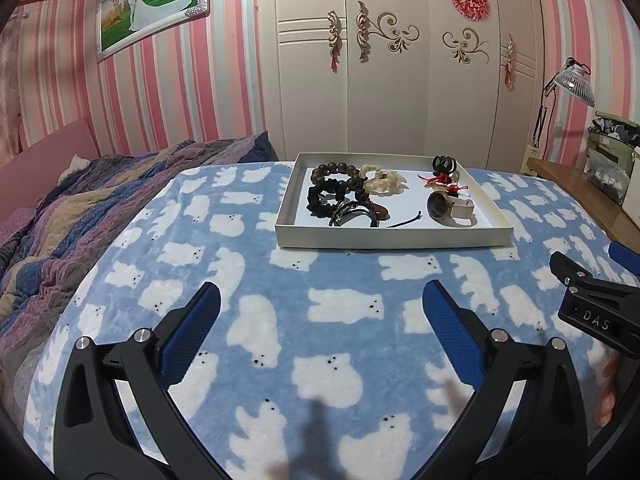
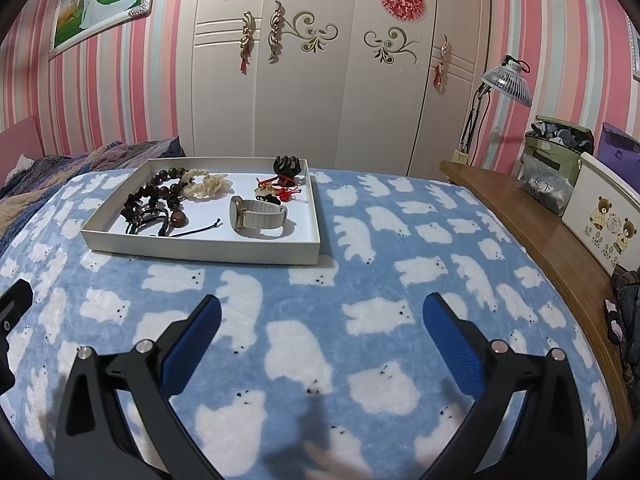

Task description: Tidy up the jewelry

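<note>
A shallow white tray (image 1: 392,237) (image 2: 200,249) lies on a blue bear-print blanket (image 1: 344,280) (image 2: 380,280). In it are dark bead bracelets (image 1: 336,178) (image 2: 160,190), a cream scrunchie (image 1: 382,180) (image 2: 206,184), a watch with a white strap (image 1: 444,206) (image 2: 256,212), a black hair claw (image 1: 443,164) (image 2: 287,166), red-corded pieces (image 1: 442,184) (image 2: 282,190) and a thin black tie (image 1: 406,220) (image 2: 200,229). My left gripper (image 1: 320,300) is open and empty, short of the tray. My right gripper (image 2: 322,308) is open and empty, to the tray's right; part of it shows in the left wrist view (image 1: 592,300).
A striped quilt (image 1: 80,208) is bunched on the left. A wooden ledge (image 2: 540,224) on the right carries bags (image 2: 556,156) and a bear-print box (image 2: 608,220). A white wardrobe (image 1: 384,60) stands behind, with a lamp (image 2: 506,78) at the right.
</note>
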{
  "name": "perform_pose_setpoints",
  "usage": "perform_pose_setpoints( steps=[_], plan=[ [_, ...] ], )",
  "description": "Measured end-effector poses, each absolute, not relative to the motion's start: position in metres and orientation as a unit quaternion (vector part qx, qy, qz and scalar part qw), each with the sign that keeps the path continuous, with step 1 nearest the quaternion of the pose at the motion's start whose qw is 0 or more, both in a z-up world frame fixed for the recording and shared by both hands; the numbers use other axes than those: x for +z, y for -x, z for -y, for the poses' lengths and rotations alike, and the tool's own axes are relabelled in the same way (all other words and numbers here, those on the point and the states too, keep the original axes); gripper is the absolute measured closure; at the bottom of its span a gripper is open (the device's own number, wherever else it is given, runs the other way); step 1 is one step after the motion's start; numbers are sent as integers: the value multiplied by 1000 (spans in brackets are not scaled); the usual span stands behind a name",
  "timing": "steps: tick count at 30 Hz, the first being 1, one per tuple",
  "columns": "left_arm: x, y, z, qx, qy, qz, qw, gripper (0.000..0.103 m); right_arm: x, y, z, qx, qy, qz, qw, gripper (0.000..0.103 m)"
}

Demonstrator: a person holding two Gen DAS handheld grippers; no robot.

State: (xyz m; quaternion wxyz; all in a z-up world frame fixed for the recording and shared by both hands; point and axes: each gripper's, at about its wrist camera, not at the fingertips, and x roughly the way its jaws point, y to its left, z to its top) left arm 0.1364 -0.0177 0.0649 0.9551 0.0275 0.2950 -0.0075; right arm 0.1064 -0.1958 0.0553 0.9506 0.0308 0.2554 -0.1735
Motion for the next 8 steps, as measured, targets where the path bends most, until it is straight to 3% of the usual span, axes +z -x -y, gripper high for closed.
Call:
perform_pose_setpoints(
  steps=[8],
  plan=[
    [62, -140, 15, -5, -18, -308, 951, 3, 55, -106, 196, -175, -31, -255, 950, 2]
  ],
)
